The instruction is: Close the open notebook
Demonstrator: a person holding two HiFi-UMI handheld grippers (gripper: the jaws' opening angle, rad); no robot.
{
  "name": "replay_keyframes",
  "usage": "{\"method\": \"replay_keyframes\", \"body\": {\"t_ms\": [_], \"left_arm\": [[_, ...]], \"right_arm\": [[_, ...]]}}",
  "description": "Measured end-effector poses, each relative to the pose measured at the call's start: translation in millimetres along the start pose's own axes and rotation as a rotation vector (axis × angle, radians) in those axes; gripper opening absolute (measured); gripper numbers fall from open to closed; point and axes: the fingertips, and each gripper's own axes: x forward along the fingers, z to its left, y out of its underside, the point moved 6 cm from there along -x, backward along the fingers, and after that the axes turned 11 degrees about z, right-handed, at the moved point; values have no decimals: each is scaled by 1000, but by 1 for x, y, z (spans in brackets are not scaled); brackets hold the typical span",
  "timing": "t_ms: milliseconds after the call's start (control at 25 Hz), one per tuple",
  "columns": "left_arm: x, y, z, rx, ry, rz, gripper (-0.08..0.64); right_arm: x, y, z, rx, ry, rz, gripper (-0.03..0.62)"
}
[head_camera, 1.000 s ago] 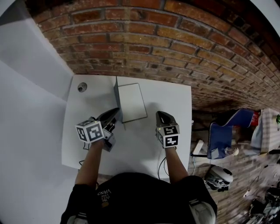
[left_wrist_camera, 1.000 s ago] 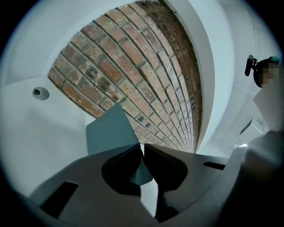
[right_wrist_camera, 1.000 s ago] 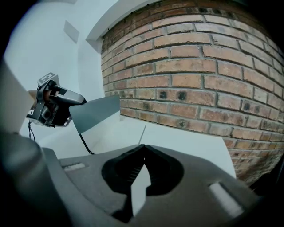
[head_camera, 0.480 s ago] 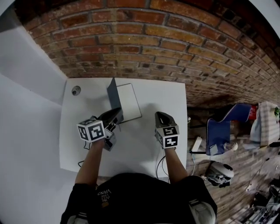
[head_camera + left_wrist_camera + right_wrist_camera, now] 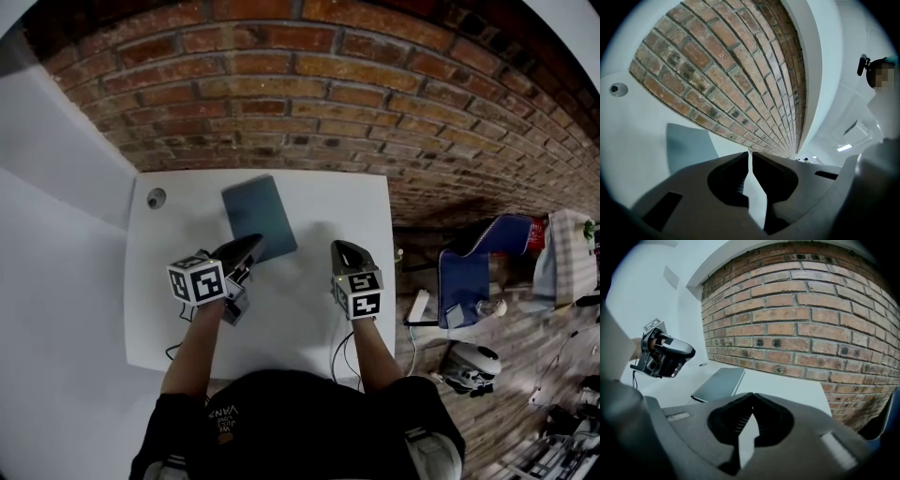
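I see soft, even indoor light from a ceiling lamp (image 5: 844,147). The white surface (image 5: 281,309) is bright, with faint shadows. All views bow strongly toward dark round edges. Near fingers (image 5: 740,418) blur; the brick wall (image 5: 281,94) stays sharp.

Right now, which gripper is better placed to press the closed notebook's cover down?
Left, probably. The left gripper, jaws together, has its tip at the notebook's near edge. The right gripper, also shut, sits apart from it over bare table to the notebook's right.
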Motion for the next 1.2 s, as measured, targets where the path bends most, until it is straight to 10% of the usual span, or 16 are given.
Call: {"method": "replay_keyframes", "body": {"t_ms": [1200], "left_arm": [[-129, 25, -35, 266, -141, -183, 15]], "right_arm": [[-82, -37, 92, -43, 40, -185, -2]]}}
